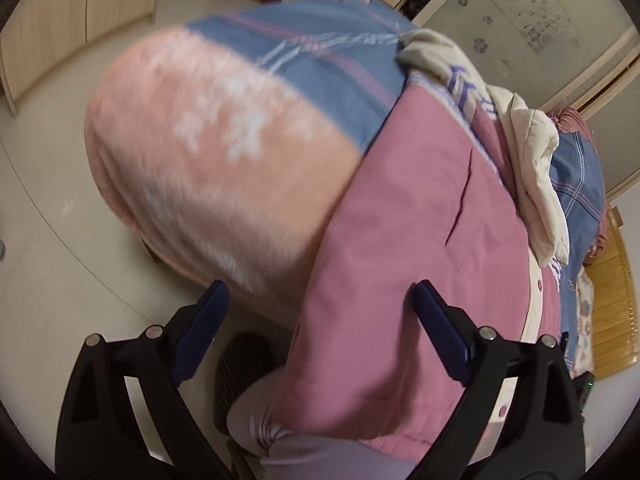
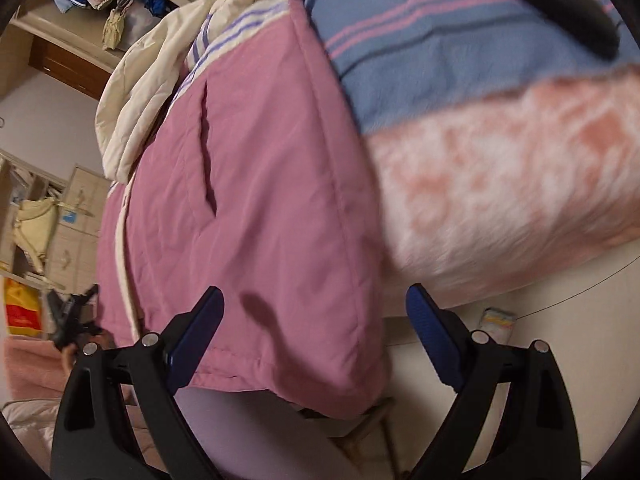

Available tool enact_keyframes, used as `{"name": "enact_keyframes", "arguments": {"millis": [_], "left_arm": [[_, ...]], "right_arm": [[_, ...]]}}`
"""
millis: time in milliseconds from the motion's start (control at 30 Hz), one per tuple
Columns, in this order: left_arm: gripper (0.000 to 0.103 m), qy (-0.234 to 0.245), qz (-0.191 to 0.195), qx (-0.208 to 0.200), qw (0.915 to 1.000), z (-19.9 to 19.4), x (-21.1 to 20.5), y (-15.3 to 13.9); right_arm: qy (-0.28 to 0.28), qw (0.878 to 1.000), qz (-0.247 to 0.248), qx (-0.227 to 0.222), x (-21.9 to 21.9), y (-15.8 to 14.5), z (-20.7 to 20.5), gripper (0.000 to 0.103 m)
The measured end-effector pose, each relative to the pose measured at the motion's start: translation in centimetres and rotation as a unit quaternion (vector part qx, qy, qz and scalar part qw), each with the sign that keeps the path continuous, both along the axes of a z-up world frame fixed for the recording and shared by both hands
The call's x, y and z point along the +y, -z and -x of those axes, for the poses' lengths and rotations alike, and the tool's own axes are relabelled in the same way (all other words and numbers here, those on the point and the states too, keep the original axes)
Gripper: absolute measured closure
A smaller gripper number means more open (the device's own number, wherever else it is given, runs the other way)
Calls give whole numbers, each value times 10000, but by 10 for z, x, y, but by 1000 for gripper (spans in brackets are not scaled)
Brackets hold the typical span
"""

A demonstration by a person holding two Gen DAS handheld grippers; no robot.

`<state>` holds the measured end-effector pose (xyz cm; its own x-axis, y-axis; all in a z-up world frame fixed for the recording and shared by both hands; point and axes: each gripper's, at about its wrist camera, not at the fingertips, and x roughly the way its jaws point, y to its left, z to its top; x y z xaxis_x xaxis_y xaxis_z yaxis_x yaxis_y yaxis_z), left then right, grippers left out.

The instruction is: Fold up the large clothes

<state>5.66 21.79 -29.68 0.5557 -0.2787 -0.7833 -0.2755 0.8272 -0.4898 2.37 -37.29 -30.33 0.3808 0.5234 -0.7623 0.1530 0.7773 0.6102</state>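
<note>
A bedroom with pale cupboards [image 1: 80, 12] and a shiny tiled floor [image 1: 48, 240] framed a bed under a blue striped sheet [image 1: 320, 68] and a fuzzy peach blanket [image 1: 208, 152]. The pink padded jacket [image 1: 420, 248], quilted with cream trim, lay across the bed, its hem overhanging. The left gripper [image 1: 320, 328] and right gripper [image 2: 316, 328] both gaped empty above that hem. The wise move looked to be pinching the hem corners evenly, since thick padding would resist creasing
</note>
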Motion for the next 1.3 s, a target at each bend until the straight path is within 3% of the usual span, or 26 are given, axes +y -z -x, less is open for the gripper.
{"name": "enact_keyframes", "arguments": {"millis": [67,100,133,200,233,267,300,400,467,600,767,933,1033,1133,1233,1300], "left_arm": [[9,80,362,0,9993,3,-5,12],[26,103,667,-23,9977,4,-7,17],[61,172,1123,-4,9935,3,-9,23],[76,128,1734,51,9847,3,-12,29],[85,182,1799,-1,9835,4,-13,25],[88,259,1829,-82,9828,5,-14,19],[90,363,1907,-210,9807,7,-15,10],[93,640,2266,-651,9697,11,-16,-17],[93,750,2347,-886,9651,10,-17,-35],[94,887,2747,-1329,9482,-8,-16,-71],[94,1151,2437,-1872,9446,-41,-18,-139],[92,1215,1994,-2298,9448,-113,-36,-213],[90,972,1843,-2353,9493,-173,-40,-239],[88,602,1708,-2016,9626,-253,-50,-244],[85,393,1143,-1462,9818,-336,-70,-228],[80,366,1061,-1071,9879,-374,-78,-203]], "right_arm": [[-83,9999,-56,28,10,7,0,10],[-19,10000,67,-30,13,7,1,11],[33,10000,28,-50,13,6,1,15],[95,9999,-131,-40,13,3,5,64],[102,9997,-205,-6,11,2,6,77],[120,9989,-458,3,5,0,8,89],[128,9968,-782,-78,-1,-5,12,91],[36,9901,-1242,-650,-10,-36,23,93],[44,9793,-1630,-1195,-14,-64,26,93],[90,9564,-2099,-2029,-18,-115,15,94],[55,9372,-2042,-2826,-30,-176,-25,94],[403,9262,-1981,-3183,-45,-218,-115,94],[827,9243,-2005,-3141,-61,-226,-182,94],[1159,9320,-1853,-2891,-66,-222,-247,94],[1506,9482,-1371,-2439,-61,-201,-307,94],[1762,9579,-1136,-1962,-56,-173,-339,88]]}}
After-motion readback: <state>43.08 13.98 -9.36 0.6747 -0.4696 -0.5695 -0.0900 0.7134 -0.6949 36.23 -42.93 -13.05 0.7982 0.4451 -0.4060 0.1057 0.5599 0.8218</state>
